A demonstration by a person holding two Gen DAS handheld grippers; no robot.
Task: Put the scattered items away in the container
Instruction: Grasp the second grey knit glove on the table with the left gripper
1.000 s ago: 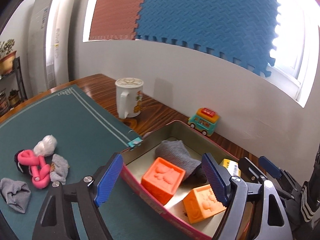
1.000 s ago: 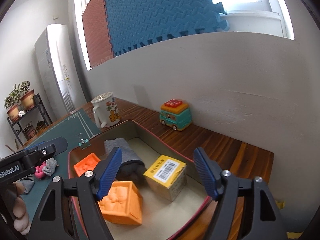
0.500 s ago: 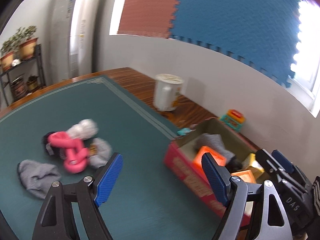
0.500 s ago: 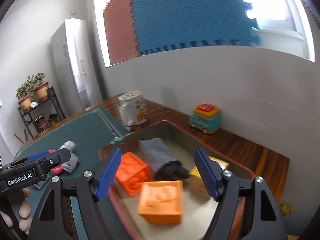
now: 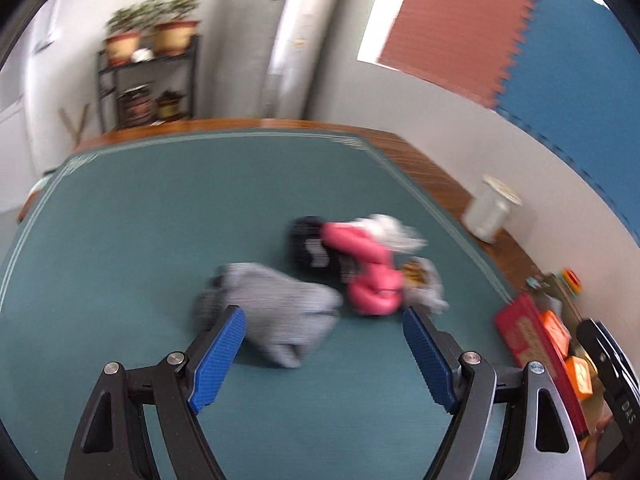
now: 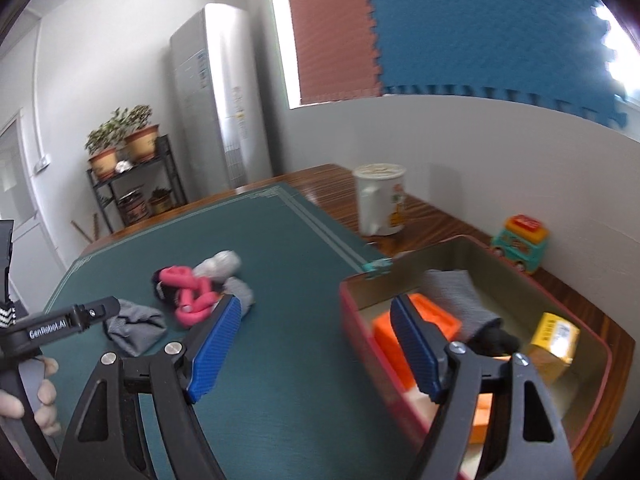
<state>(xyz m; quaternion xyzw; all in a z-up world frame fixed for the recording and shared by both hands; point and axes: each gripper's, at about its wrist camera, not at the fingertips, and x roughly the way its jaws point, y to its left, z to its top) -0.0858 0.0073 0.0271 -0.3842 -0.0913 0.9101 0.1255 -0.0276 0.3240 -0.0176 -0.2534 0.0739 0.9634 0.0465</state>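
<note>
Left wrist view, blurred: left gripper (image 5: pixel 324 344) was spread wide and empty, just above the grey sock (image 5: pixel 276 312) lying mid-mat (image 5: pixel 120 240) on the desk, beside a pink toy (image 5: pixel 372 276) and other socks. Right gripper (image 6: pixel 316 344) was also agape, holding nothing, beside the red tin (image 6: pixel 404 380) at the mat's right edge. Sock looked soft, light and floppy; best pinched at its bunched middle.
</note>
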